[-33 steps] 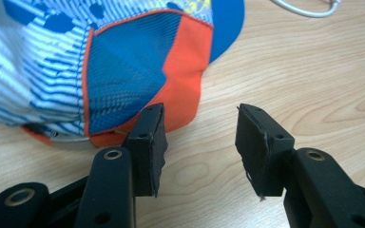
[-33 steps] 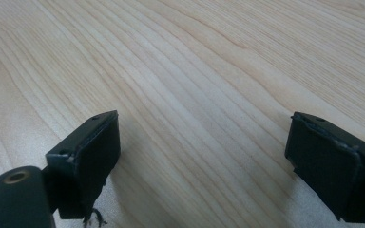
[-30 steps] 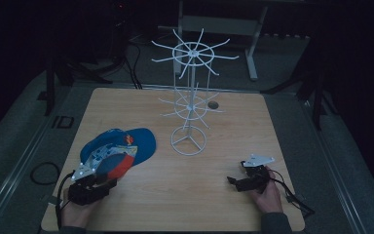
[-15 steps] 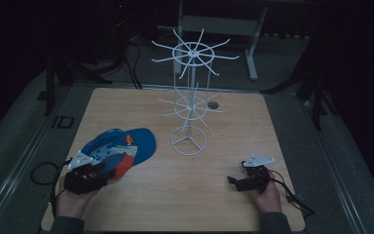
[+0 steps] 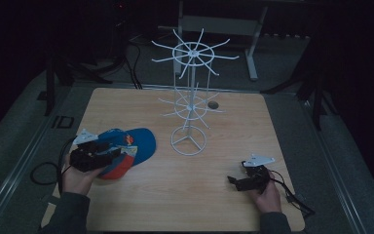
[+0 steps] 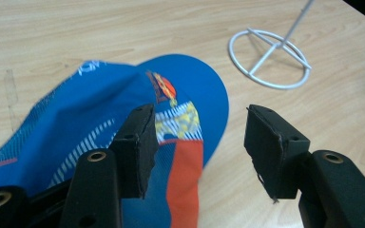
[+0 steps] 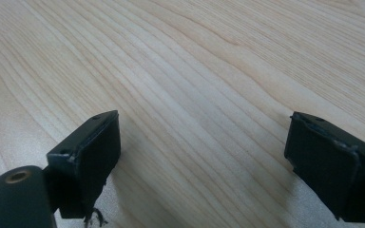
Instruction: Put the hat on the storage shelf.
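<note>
A blue cap (image 5: 135, 142) with an orange panel and a printed badge lies on the left of the wooden table (image 5: 233, 131). My left gripper (image 5: 108, 156) hovers at the cap's near left edge. Its jaws have just been opening. In the left gripper view the left gripper (image 6: 199, 118) stands open above the cap (image 6: 100, 109), its pads clear of the fabric. My right gripper (image 5: 234, 181) rests low at the table's near right. In the right gripper view the right gripper (image 7: 204, 137) is open over bare wood.
A white wire display rack (image 5: 191, 92) with spoke arms stands mid-table on a ring base (image 6: 271, 57), just right of the cap. A small dark round spot (image 5: 213, 105) sits behind it. Cables trail off the table's near corners. Dark floor and stands surround the table.
My left gripper has lifted and shifted along the cap's left side, and its jaws have spread wider. The cap stays on the table. The right gripper has not moved.
</note>
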